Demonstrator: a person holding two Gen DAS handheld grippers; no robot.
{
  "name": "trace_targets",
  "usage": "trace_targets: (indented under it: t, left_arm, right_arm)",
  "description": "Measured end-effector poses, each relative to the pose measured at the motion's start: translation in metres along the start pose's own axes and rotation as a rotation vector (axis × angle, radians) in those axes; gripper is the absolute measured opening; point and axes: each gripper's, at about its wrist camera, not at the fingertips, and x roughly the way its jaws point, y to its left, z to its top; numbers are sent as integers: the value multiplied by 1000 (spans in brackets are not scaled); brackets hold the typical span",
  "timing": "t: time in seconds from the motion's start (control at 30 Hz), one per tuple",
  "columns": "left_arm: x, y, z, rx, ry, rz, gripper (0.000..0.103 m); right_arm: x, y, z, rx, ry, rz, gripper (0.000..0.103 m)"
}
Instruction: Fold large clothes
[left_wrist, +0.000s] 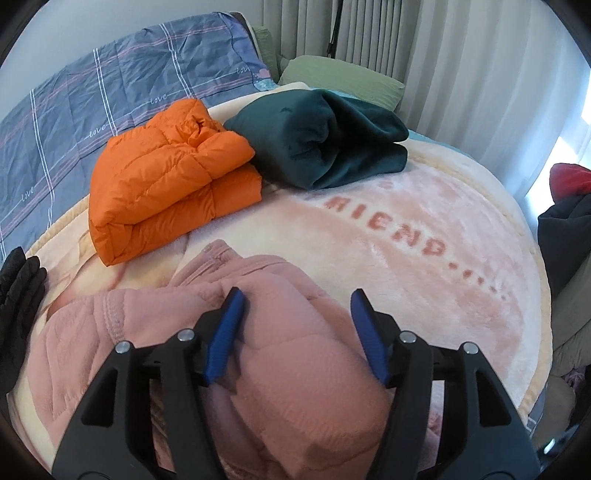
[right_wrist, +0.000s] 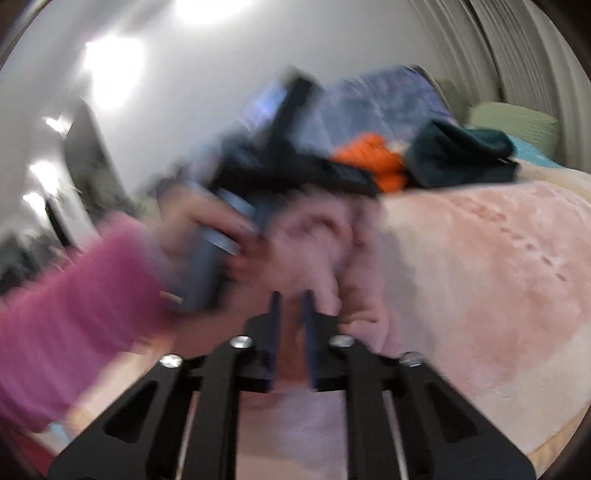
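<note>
Pink jacket (left_wrist: 280, 354), quilted and bunched, lies on the bed's pale pink blanket (left_wrist: 424, 236), zip and collar toward the folded orange jacket (left_wrist: 166, 184) and dark green garment (left_wrist: 325, 140). Its near end is cut off behind the left claw (left_wrist: 295, 306), whose blue jaws stand wide astride a padded fold. The right wrist view is blurred; the right claw (right_wrist: 293, 299) looks narrowed, whether on pink cloth is unclear. Long axis: unclear.

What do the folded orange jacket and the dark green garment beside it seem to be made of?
Orange jacket: probably thin nylon or polyester shell with padding; slightly shiny, quilted into puffy stitched bands.
Dark green garment: seemingly velvet or plush fleece; soft matte nap with gentle sheen along its folds.
</note>
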Motion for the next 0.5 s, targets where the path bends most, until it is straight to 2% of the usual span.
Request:
trace_targets:
  t: [0.03, 0.13, 0.2, 0.27, 0.3, 0.37, 0.4, 0.43, 0.5]
  left_arm:
    - [1, 2, 0, -7, 3, -4, 62]
    - [-1, 6, 1, -55, -20, -50, 63]
    - [-9, 7, 2, -80, -57, -88, 63]
    - [-32, 10, 3, -80, -135, -130, 63]
    - [-42, 12, 4, -75, -166, -131, 63]
    - [-67, 20, 4, -59, -224, -88, 59]
    - [-79, 28, 2, -65, -228, -70, 46]
    - [-86, 34, 0, -68, -217, -62, 27]
    - [-98, 48, -9, -56, -171, -20, 12]
  right_arm:
    - [17, -8, -5, 12, 44, -70, 0]
    - [32, -30, -11, 116, 92, -39, 0]
    - [26, -26, -9, 107, 109, -37, 0]
    - [25, -22, -12, 87, 108, -48, 0]
    - [23, -23, -14, 88, 103, -48, 0]
    - [19, -23, -17, 102, 98, -35, 0]
    - [17, -22, -18, 101, 98, -30, 0]
    - [20, -23, -12, 99, 99, -29, 0]
    - [20, -22, -11, 96, 101, -24, 0]
